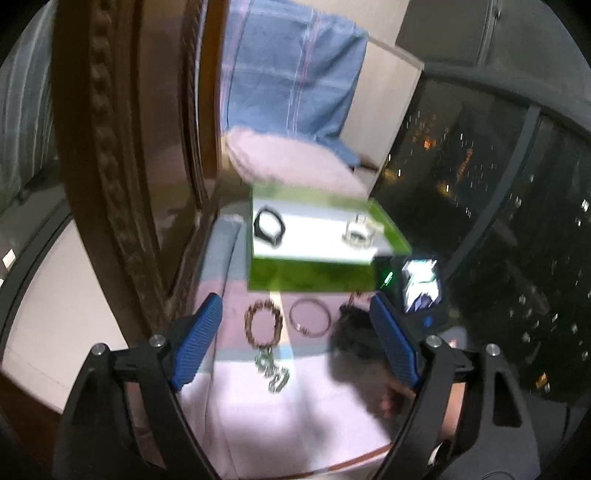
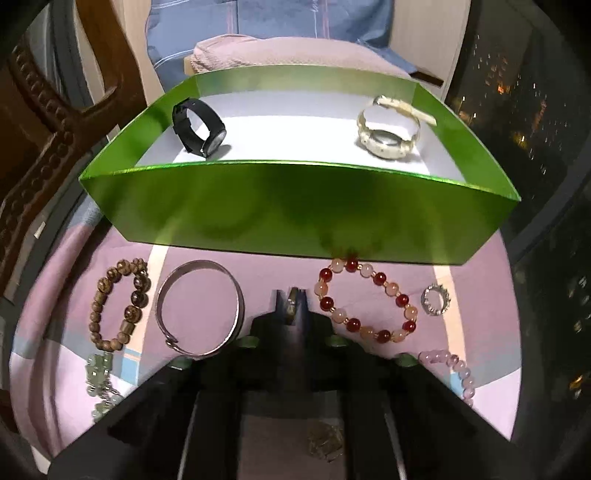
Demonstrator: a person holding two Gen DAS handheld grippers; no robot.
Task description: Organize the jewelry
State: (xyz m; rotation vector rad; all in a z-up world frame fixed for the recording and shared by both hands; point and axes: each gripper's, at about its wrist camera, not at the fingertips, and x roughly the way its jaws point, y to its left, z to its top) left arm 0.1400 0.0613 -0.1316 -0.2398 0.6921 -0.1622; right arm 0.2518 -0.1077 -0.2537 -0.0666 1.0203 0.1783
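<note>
A green box (image 2: 295, 206) stands on a pink sheet with a black watch (image 2: 199, 127) and a white watch (image 2: 388, 129) inside. In front of it lie a wooden bead bracelet (image 2: 118, 306), a silver bangle (image 2: 199, 306), a red and peach bead bracelet (image 2: 365, 302), a sparkly ring (image 2: 436, 300), a pink bead bracelet (image 2: 454, 369) and a pale green bracelet (image 2: 99, 380). My right gripper (image 2: 293, 301) is shut on a small ring-like piece just above the sheet. My left gripper (image 1: 295, 339) is open above the wooden bracelet (image 1: 263, 325) and bangle (image 1: 309, 317), holding nothing.
A carved wooden frame (image 2: 44, 147) rises on the left. A folded pink cloth (image 2: 277, 51) and a blue pillow (image 2: 258, 18) lie behind the box. A dark window (image 2: 535, 110) with city lights fills the right side.
</note>
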